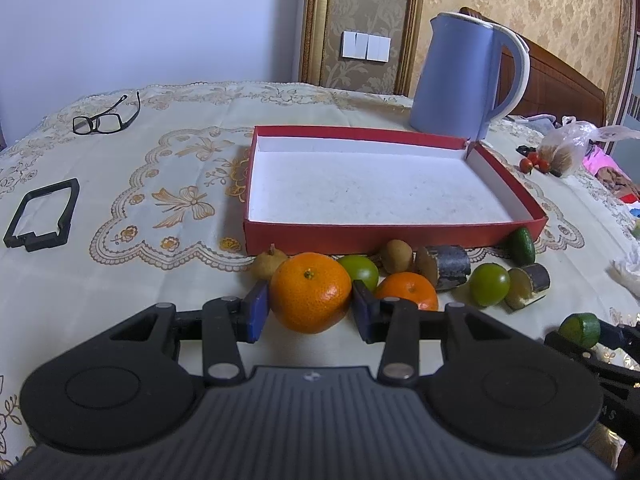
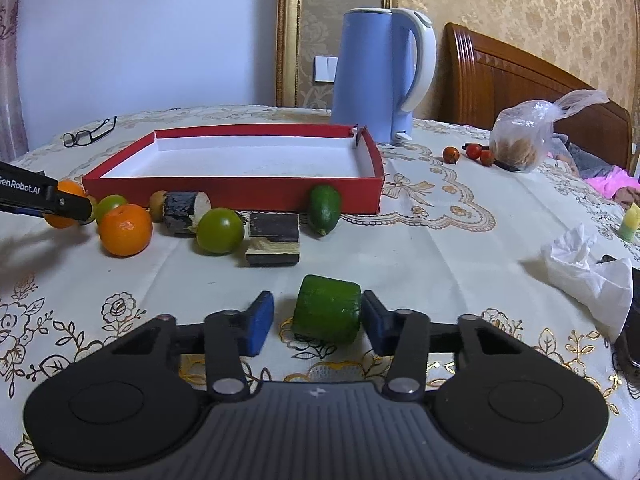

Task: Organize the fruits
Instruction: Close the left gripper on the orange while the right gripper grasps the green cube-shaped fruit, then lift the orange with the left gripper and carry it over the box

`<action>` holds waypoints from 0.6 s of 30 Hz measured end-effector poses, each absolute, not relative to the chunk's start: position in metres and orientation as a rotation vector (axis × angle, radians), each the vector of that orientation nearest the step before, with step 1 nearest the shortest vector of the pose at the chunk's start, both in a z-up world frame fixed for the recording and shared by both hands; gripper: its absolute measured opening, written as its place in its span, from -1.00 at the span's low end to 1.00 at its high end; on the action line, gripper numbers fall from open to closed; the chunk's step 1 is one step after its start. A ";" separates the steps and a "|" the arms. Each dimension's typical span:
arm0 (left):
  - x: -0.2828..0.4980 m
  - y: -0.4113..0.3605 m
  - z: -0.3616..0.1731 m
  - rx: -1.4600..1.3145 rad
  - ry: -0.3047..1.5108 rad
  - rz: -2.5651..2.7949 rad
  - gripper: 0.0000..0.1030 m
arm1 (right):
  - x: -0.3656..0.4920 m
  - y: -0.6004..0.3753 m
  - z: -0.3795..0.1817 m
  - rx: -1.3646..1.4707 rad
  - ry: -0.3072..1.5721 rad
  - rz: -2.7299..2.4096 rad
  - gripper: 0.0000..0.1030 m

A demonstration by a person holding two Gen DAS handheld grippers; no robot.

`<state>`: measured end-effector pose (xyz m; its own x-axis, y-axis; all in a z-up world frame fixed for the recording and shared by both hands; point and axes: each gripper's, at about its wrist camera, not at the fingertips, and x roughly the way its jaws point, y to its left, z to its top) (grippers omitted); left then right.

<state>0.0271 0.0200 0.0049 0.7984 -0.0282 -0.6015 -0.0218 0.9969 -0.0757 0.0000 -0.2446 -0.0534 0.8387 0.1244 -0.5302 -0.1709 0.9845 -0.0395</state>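
My left gripper (image 1: 308, 312) pinches a tangerine (image 1: 310, 291); my right gripper (image 2: 318, 322) brackets a green fruit chunk (image 2: 326, 308), left pad apart, on the embroidered cream bench cloth (image 2: 420, 248) before gold wallpaper (image 2: 520, 20).

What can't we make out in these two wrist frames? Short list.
- Right gripper: right pad touches the green fruit piece; left pad shows a gap, so grip unconfirmed.
- Plastic bag: contents blurred behind film, both views.
- Small fruit behind the orange, left wrist view: mostly covered.
- Dark object: cut off by the right edge.
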 end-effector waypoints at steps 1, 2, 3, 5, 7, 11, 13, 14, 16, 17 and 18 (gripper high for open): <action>0.027 0.020 0.005 -0.081 0.646 -0.003 -0.23 | 0.001 -0.245 -0.053 -0.075 0.557 0.157 -0.24; 0.026 0.020 0.005 -0.082 0.646 -0.003 -0.23 | 0.001 -0.246 -0.053 -0.069 0.556 0.156 -0.31; 0.026 0.020 0.006 -0.082 0.646 -0.003 -0.23 | 0.001 -0.247 -0.053 -0.062 0.553 0.155 -0.34; 0.026 0.020 0.006 -0.082 0.646 -0.003 -0.23 | 0.002 -0.250 -0.053 -0.048 0.548 0.154 -0.38; 0.026 0.020 0.006 -0.082 0.646 -0.003 -0.23 | 0.003 -0.250 -0.053 -0.049 0.547 0.153 -0.39; 0.025 0.020 0.008 -0.082 0.640 -0.007 -0.23 | 0.001 -0.249 -0.053 -0.057 0.542 0.152 -0.41; 0.024 0.020 0.009 -0.082 0.637 -0.009 -0.23 | 0.001 -0.249 -0.052 -0.059 0.542 0.155 -0.41; 0.023 0.021 0.010 -0.083 0.635 -0.011 -0.23 | 0.001 -0.249 -0.052 -0.060 0.540 0.156 -0.41; 0.022 0.020 0.011 -0.083 0.631 -0.013 -0.23 | 0.001 -0.249 -0.051 -0.063 0.537 0.156 -0.41; 0.022 0.020 0.011 -0.082 0.630 -0.014 -0.23 | 0.000 -0.249 -0.051 -0.066 0.534 0.158 -0.41; 0.021 0.020 0.011 -0.081 0.630 -0.014 -0.23 | 0.000 -0.248 -0.050 -0.068 0.535 0.158 -0.42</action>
